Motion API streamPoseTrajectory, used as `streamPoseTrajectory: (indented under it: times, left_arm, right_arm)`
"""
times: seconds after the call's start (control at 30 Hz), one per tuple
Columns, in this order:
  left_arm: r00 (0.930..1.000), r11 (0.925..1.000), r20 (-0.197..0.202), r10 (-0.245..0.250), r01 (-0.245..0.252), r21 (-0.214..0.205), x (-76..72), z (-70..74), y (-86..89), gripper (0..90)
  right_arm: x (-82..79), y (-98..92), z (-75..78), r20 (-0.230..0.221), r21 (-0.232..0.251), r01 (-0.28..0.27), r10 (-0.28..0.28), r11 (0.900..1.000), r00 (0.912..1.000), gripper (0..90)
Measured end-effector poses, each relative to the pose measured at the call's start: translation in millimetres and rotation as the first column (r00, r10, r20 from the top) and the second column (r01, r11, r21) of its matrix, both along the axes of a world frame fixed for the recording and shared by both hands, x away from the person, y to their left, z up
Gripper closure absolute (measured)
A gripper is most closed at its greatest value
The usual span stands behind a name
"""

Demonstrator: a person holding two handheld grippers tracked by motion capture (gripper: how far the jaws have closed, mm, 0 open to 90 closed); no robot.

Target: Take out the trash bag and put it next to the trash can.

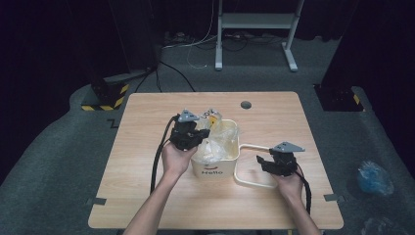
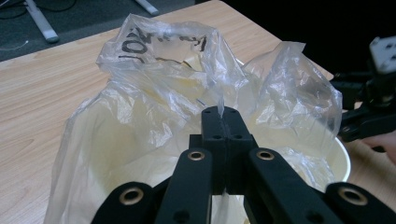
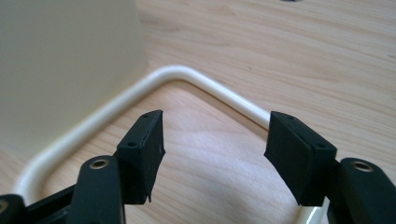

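Note:
A cream bucket [image 1: 215,169] marked "Hello" stands at the middle of the wooden table [image 1: 161,112], lined with a clear crumpled plastic bag [image 1: 220,137]. At the bucket's left rim, my left gripper [image 1: 198,133] is shut on a fold of the bag [image 2: 154,88]; in the left gripper view the film sticks up between the closed jaws of that gripper [image 2: 224,114]. The bucket's cream handle [image 1: 244,182] lies flat on the table to the right. My right gripper [image 1: 262,164] stands open low over that handle [image 3: 187,74], jaws apart with bare wood between them [image 3: 215,140]. The bucket wall [image 3: 65,65] rises to their left.
A round grey cable hole [image 1: 245,105] sits near the table's far edge. Beyond the table stands a white metal frame [image 1: 254,29] with cables on the floor. A blue crumpled bag [image 1: 374,177] lies on the carpet to the right.

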State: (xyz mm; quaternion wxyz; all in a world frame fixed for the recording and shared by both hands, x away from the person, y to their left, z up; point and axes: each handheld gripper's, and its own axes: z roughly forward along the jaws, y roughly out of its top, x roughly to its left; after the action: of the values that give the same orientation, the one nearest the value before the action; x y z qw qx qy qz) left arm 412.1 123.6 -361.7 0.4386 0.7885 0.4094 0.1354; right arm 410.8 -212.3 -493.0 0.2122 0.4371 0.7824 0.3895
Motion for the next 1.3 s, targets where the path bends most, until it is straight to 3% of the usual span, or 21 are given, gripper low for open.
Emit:
streamPoseTrajectory:
  times: [0.3, 0.47, 0.53, 0.93, 1.1, 1.3]
  left_arm:
    - [0.9999, 0.9998, 0.013, 0.002, -0.002, -0.018, -1.6, 6.7, 3.6, 89.7]
    - [0.9997, 0.9995, 0.022, 0.009, -0.008, -0.031, -3.2, 12.5, 5.2, 89.7]
    - [0.9997, 0.9995, 0.022, 0.010, -0.010, -0.030, -3.2, 14.9, 6.1, 89.7]
    - [0.9994, 0.9988, 0.025, 0.024, -0.023, -0.044, -4.4, 29.9, 9.2, 89.7]
    - [0.9988, 0.9981, 0.034, 0.035, -0.033, -0.052, -7.1, 39.3, 12.7, 89.7]
    - [0.9980, 0.9975, 0.050, 0.038, -0.035, -0.062, -7.7, 48.7, 15.6, 89.7]
  right_arm:
    - [-1.2, -1.4, -29.6, -0.037, -0.035, 0.010, -0.011, 0.9993, 0.9993, 37.8]
    - [1.0, 0.9, -30.4, -0.043, -0.067, 0.012, -0.015, 0.9977, 0.9990, 34.6]
    - [2.9, -0.8, -30.6, -0.059, -0.055, 0.020, -0.023, 0.9983, 0.9980, 32.7]
    - [2.8, 0.3, -31.1, -0.059, -0.070, 0.049, -0.053, 0.9963, 0.9969, 23.1]
    - [2.9, 1.3, -31.7, -0.078, -0.071, 0.109, -0.114, 0.9915, 0.9904, 14.5]
    - [3.0, 1.3, -31.7, -0.081, -0.071, 0.113, -0.119, 0.9911, 0.9896, 14.2]
